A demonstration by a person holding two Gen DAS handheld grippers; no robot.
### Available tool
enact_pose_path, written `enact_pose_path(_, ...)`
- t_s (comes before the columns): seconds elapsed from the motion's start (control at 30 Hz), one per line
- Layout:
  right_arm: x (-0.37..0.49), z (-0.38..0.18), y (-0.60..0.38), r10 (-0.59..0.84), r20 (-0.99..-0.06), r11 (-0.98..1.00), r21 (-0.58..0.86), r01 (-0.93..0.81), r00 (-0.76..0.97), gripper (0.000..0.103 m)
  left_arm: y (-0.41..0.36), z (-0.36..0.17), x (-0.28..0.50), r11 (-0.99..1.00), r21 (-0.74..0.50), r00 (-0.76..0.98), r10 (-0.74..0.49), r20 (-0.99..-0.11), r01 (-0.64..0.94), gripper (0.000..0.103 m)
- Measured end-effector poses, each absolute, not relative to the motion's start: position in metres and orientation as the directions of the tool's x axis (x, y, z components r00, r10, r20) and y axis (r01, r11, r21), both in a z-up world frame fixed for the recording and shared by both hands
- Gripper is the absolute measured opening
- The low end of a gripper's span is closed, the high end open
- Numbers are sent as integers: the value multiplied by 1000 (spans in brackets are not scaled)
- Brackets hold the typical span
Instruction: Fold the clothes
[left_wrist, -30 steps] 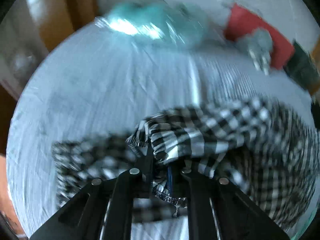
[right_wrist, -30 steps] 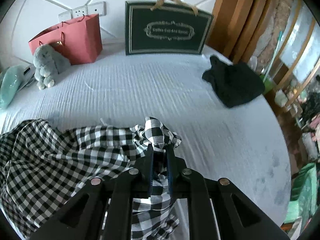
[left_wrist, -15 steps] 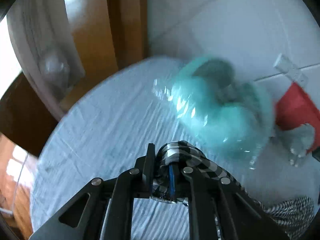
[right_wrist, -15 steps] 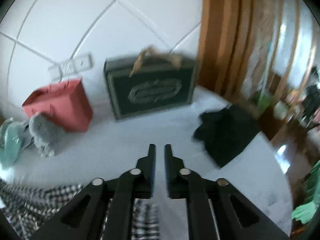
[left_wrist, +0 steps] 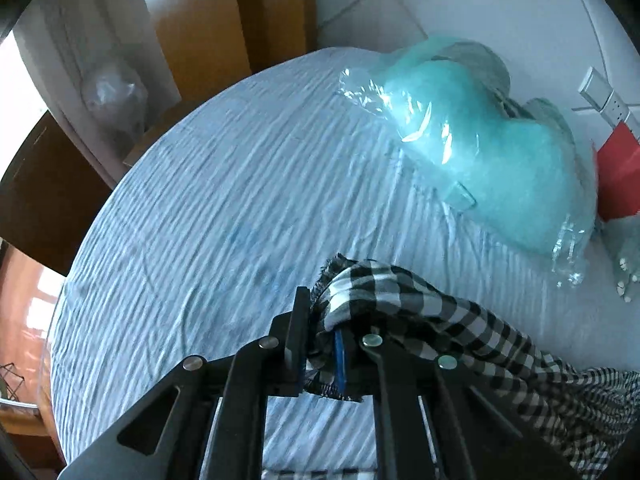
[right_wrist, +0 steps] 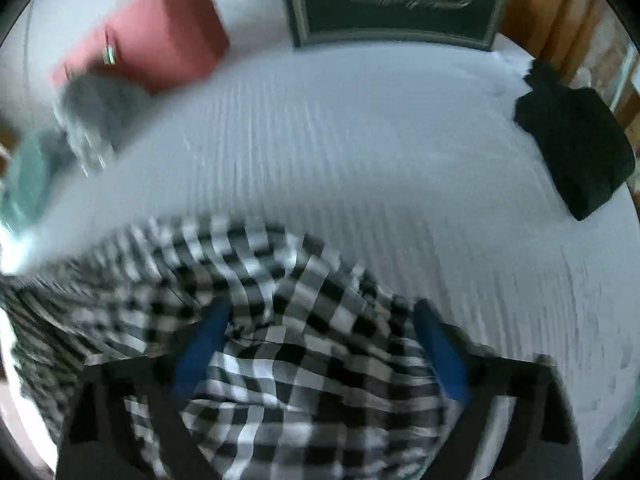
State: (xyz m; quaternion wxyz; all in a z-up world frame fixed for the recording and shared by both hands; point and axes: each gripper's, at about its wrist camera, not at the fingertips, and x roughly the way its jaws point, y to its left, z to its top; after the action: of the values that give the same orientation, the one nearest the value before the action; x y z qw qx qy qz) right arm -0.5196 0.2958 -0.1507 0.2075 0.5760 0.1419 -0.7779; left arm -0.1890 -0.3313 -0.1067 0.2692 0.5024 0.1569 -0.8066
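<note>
Left tool (left_wrist: 326, 344) first: fingers nearly together, pinching a frayed corner of the one checked garment (left_wrist: 384, 292), held up off the bed (left_wrist: 208, 216). From that pinch the cloth trails off to the right and down onto the sheet. Far left of this view the bed's curved edge drops to wooden furniture and dark floor; between that edge and the tool lies bare ribbed sheet, plenty of room. Beyond and to the right, one teal cushion in clear plastic wrap (left_wrist: 492, 148) sits near the headboard, well apart from the cloth. A red bag (left_wrist: 618, 176) peeks in at the right rim.

Over to the right tool (right_wrist: 320, 328): fingers spread wide, blue pads (right_wrist: 200, 344) on either side of the checked garment (right_wrist: 288, 364), which bunches between and in front of them; the view is blurred. At upper left stand one grey plush toy (right_wrist: 92, 116) and the red bag (right_wrist: 160, 36), with one dark green bag (right_wrist: 392, 4) at top centre. Open sheet fills the middle. One black garment (right_wrist: 576, 152) lies near the right edge of the bed.
</note>
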Motion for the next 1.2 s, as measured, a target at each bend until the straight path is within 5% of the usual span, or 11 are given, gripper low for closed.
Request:
enact_pose_path(0.07,-506,-142,285,-108,-932,-846,-97,525,-346,15,-331,-92,-177,-807,10,-375,-286,-882,591,8)
enact_pose_path(0.27,-480,-37,301,-210,-713,-865,-183,467,-669,9,-332,-24,-147,-808,-22,-488,-334,-806,588,9)
enact_pose_path(0.4,-519,-23,296,-236,-686,-890,-133,436,-689,9,-334,-22,-181,-826,-16,-502,-326,-801,563,12)
enact_pose_path(0.43,-529,-27,289,-239,-686,-892,-125,435,-687,13,-334,-31,-194,-828,-12,-483,-316,-817,561,14)
enact_pose_path(0.47,-538,-35,282,-247,-699,-892,-105,439,-671,37,-334,-40,-207,-829,-7,-463,-305,-832,559,17)
enact_pose_path(0.53,-545,-49,271,-229,-734,-895,-100,436,-639,78,-331,-54,-222,-835,-11,-432,-274,-859,551,42)
enact_pose_path(0.7,-507,-51,294,-252,-752,-889,-69,453,-609,81,-310,-65,-184,-870,5,-424,-245,-872,492,59)
enact_pose_path(0.77,-489,-60,316,-243,-783,-895,-47,443,-573,92,-305,-72,-153,-875,6,-406,-231,-884,485,59)
enact_pose_path(1.2,-412,-114,427,-180,-902,-939,38,342,-393,99,-290,-148,-37,-852,-45,-277,-119,-954,521,59)
